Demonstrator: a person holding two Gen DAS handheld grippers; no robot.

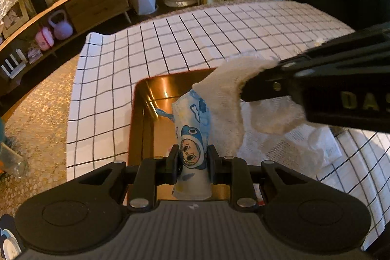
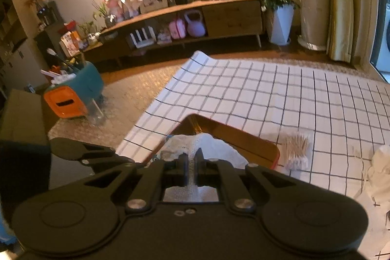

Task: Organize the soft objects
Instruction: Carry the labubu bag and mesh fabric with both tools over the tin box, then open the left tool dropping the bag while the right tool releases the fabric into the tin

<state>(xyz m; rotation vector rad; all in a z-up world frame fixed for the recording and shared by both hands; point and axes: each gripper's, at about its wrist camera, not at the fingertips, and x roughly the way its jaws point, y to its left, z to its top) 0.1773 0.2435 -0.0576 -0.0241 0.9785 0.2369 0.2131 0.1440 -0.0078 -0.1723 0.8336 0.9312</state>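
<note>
I have my left gripper (image 1: 192, 160) pinching a small blue cartoon-print cloth (image 1: 193, 133), jaws pressed onto its lower part so it stands up out of them over the near edge of the brown tray (image 1: 146, 99). My right gripper (image 2: 192, 163) has its jaws pressed together on a cream knit cloth (image 2: 207, 145), which drapes from them down over the top of the blue piece and into the tray. The tray sits on the checked sheet (image 1: 170, 40) covering the counter.

Both pieces look light and limp, so I judge they will sag and fold wherever they are not held. The knit one looks loose-woven and could snag on the jaw tips or drag the blue piece along, since the two are touching. I would hold each near an edge or a folded ridge rather than by a single thin layer.

A bundle of cotton swabs (image 2: 297, 148) lies just right of the tray, and a crumpled white tissue (image 2: 380, 162) further right.
</note>
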